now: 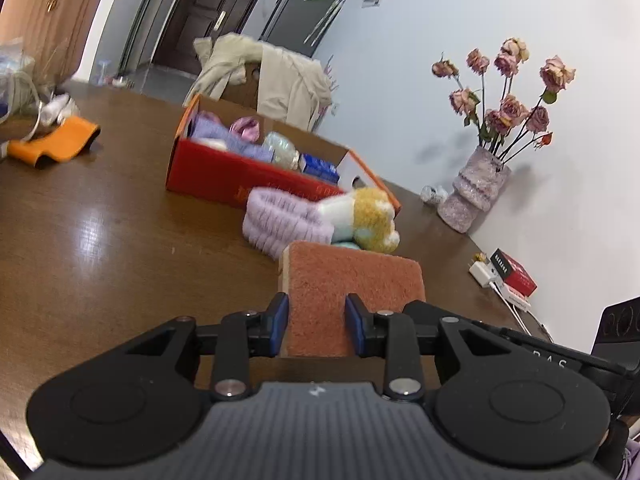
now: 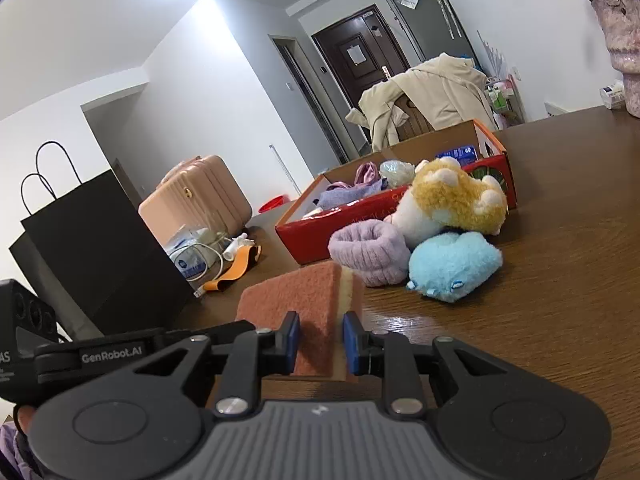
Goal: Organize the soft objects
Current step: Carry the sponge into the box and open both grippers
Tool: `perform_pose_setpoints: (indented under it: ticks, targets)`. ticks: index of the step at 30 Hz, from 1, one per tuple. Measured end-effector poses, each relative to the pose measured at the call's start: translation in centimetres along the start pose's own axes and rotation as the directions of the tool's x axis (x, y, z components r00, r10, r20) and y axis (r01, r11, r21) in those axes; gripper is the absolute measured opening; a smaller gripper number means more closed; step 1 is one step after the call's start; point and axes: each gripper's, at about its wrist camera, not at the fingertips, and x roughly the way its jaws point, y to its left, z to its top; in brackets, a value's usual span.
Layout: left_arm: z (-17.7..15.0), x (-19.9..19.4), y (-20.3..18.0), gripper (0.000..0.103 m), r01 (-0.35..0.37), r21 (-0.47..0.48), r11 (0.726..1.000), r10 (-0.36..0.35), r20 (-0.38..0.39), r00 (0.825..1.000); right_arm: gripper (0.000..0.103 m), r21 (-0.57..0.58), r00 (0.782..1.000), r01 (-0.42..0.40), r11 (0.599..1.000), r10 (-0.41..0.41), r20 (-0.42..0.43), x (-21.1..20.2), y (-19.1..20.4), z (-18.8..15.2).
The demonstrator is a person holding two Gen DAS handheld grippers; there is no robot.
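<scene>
Sponge [image 1: 352, 280]: pinkish-brown scouring face over a yellow foam layer, held above the counter [image 1: 100, 220] at 6 o'clock of both views, between the two grippers.
Left hand-held gripper [image 1: 317, 326]: blue pads pressed on the near end of the sponge, clamped on it.
Right hand-held gripper [image 2: 320, 340]: pads squeezed onto the other end of the same sponge [image 2: 296, 300], across scouring face and foam edge.
Handling: likely very light, springy, easily compressed; rough face probably grips well against the pads, little risk of slipping; not fragile; liable to bend or fold if held by one end only.
Where to hold: across the thickness near a short end, pads on both flat faces, as here; a firm pinch needed, since foam gives way.
Red box [image 1: 240, 176]: at 12 o'clock in the left view, 1 o'clock in the right; already holding cloth and packets.
Loose soft things: purple band [image 2: 368, 252], yellow-and-white plush [image 2: 452, 200] and blue plush [image 2: 452, 264] on the counter, touching one another, just beside the box's near wall.
Judged target: open box top, room appearing at its nearer end.
</scene>
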Motion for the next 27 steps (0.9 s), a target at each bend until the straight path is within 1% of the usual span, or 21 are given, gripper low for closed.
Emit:
perform_pose_setpoints:
  ticks: [3,5,7,9,11,12,13,14,15,16,17,18,19,21,23,27]
  targets:
    - [2.3,1.1,-0.5,0.032,-0.004,0.029,1.000,0.004,0.023,1.000,0.023,0.004,1.000,-0.005,1.000,0.005,0.019,0.1,0.0,0.9]
    - [5.1,2.3,-0.7,0.032,0.011,0.043,0.999,-0.013,0.037,0.999,0.023,-0.013,0.999,0.005,1.000,-0.004,0.037,0.6,0.2,2.6]
    - [8.5,3.9,-0.7,0.032,0.018,0.043,0.999,-0.020,0.055,0.998,0.023,-0.052,0.997,0.017,0.998,-0.013,0.078,1.3,0.4,5.1]
    - [12.4,6.1,-0.4,0.032,0.017,0.029,0.999,-0.019,0.052,0.998,0.023,-0.058,0.996,0.011,0.998,-0.005,0.093,2.9,0.1,8.7]
    - [16.1,9.0,0.3,0.032,0.012,0.005,1.000,-0.012,0.020,1.000,0.023,-0.071,0.996,0.017,0.997,-0.011,0.088,5.0,-0.2,12.5]
    - [17.9,10.6,0.8,0.032,-0.003,-0.015,1.000,0.003,-0.009,1.000,0.023,-0.056,0.996,0.025,0.998,-0.021,0.086,6.3,-0.4,14.6]
    - [19.2,12.0,1.4,0.032,-0.010,-0.033,0.999,0.008,-0.041,0.999,0.023,-0.043,0.998,0.034,0.999,-0.031,0.062,8.0,-0.8,16.6]
    - [20.4,13.5,2.1,0.032,-0.033,-0.064,0.997,0.027,-0.087,0.996,0.023,-0.038,0.998,0.041,0.998,-0.039,0.038,9.5,-1.2,18.1]
    - [21.3,15.1,2.8,0.032,-0.074,-0.088,0.993,0.060,-0.151,0.987,0.023,-0.006,0.999,0.049,0.999,-0.049,0.014,11.2,-1.9,19.6]
    - [21.9,16.5,3.5,0.032,-0.102,-0.118,0.988,0.076,-0.209,0.975,0.023,0.029,0.998,0.052,0.998,-0.051,-0.028,13.0,-2.7,20.8]
    - [22.3,17.6,4.0,0.032,-0.123,-0.132,0.984,0.086,-0.254,0.963,0.023,0.090,0.994,0.049,0.995,-0.040,-0.101,15.1,-3.9,22.0]
    - [22.5,18.7,4.4,0.032,-0.144,-0.118,0.983,0.104,-0.294,0.950,0.023,0.148,0.988,0.055,0.987,-0.032,-0.152,16.7,-4.9,22.6]
    - [22.5,19.5,4.7,0.032,-0.158,-0.102,0.982,0.117,-0.323,0.939,0.023,0.180,0.980,0.066,0.981,-0.030,-0.196,18.0,-5.7,23.0]
    - [22.0,21.1,5.4,0.032,-0.187,-0.080,0.979,0.143,-0.380,0.914,0.023,0.217,0.960,0.089,0.972,-0.025,-0.279,20.6,-7.2,23.4]
    - [21.3,22.2,6.0,0.032,-0.202,-0.051,0.978,0.165,-0.400,0.902,0.023,0.241,0.936,0.119,0.963,-0.028,-0.350,22.8,-8.4,23.2]
    - [20.1,24.2,6.8,0.032,-0.238,-0.002,0.971,0.215,-0.418,0.883,0.025,0.225,0.910,0.168,0.960,-0.063,-0.411,25.9,-9.2,21.4]
